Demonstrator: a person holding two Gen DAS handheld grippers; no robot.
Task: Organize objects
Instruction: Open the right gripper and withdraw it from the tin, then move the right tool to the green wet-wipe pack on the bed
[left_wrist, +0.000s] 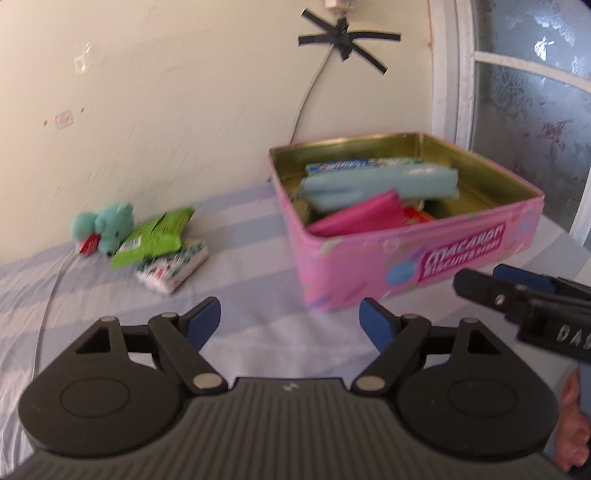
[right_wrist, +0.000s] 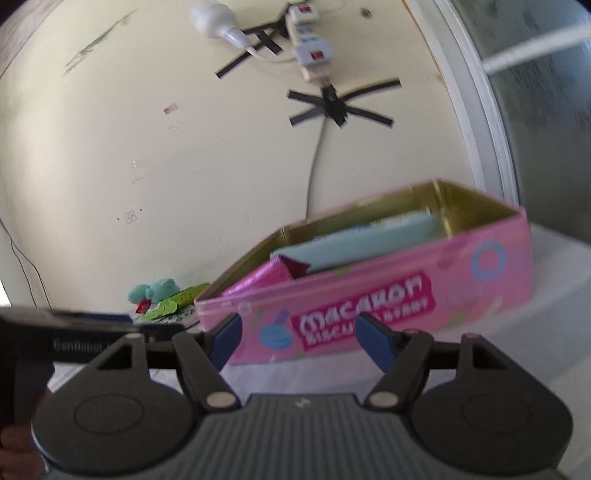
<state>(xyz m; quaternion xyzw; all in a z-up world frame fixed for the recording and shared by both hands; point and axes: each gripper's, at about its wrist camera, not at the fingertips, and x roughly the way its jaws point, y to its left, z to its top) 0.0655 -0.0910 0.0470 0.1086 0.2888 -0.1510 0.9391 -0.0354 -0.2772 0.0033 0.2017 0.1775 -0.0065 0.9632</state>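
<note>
Two grippers' fingers (left_wrist: 201, 320) spread empty before pink tin (left_wrist: 406, 266) holding blue pouch (left_wrist: 380, 186) and magenta packet (left_wrist: 360, 218).

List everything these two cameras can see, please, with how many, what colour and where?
tin box: one, pink, open, on the striped sheet
pouch: one, light blue, in the tin
packet: one, magenta, in the tin
plush toy: one, teal, by the wall
snack bag: one, green, beside the toy
patterned packet: one, white-green, under the bag
power strip: one, white, taped to the wall
left gripper: black, blue pads, open, empty
right gripper: same, open, empty
</note>
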